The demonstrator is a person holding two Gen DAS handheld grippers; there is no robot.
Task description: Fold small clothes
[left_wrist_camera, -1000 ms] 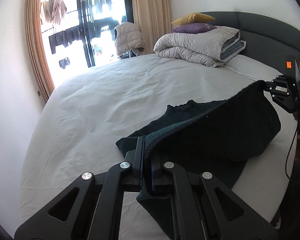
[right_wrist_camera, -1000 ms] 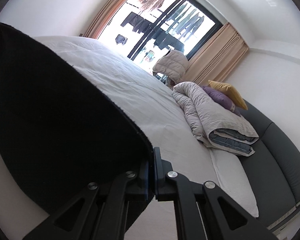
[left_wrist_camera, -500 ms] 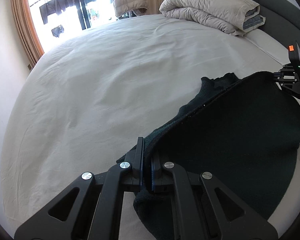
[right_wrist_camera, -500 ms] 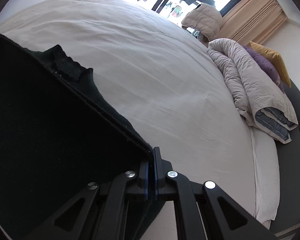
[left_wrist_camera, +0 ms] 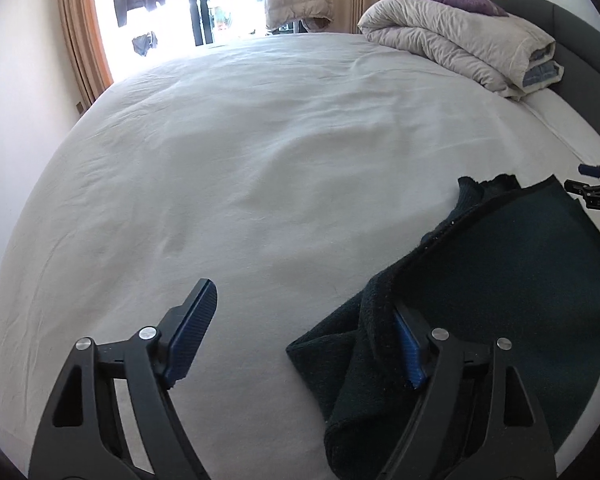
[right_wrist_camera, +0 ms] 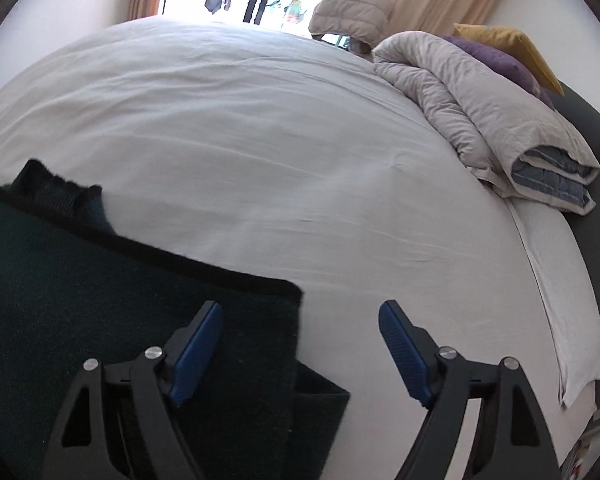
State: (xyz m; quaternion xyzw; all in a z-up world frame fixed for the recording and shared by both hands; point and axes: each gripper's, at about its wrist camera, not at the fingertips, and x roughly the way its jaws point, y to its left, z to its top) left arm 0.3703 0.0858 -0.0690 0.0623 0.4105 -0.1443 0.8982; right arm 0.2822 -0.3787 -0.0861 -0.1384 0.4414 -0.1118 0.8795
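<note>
Left wrist view: left gripper (left_wrist_camera: 306, 332) jaws have just opened wide, nothing clamped; the dark green sweater (left_wrist_camera: 500, 280) lies folded on the white bed sheet (left_wrist_camera: 260, 160), one edge draped against the right pad. Right wrist view: right gripper (right_wrist_camera: 300, 344) jaws likewise just opened; sweater corner (right_wrist_camera: 100, 300) lies under its left finger, unclamped.

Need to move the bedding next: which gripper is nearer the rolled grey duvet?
Right. The right gripper, jaws just opened, sits at the dark sweater's corner on the side toward the duvet. The left gripper, also just opened, is at the sweater's far end.
</note>
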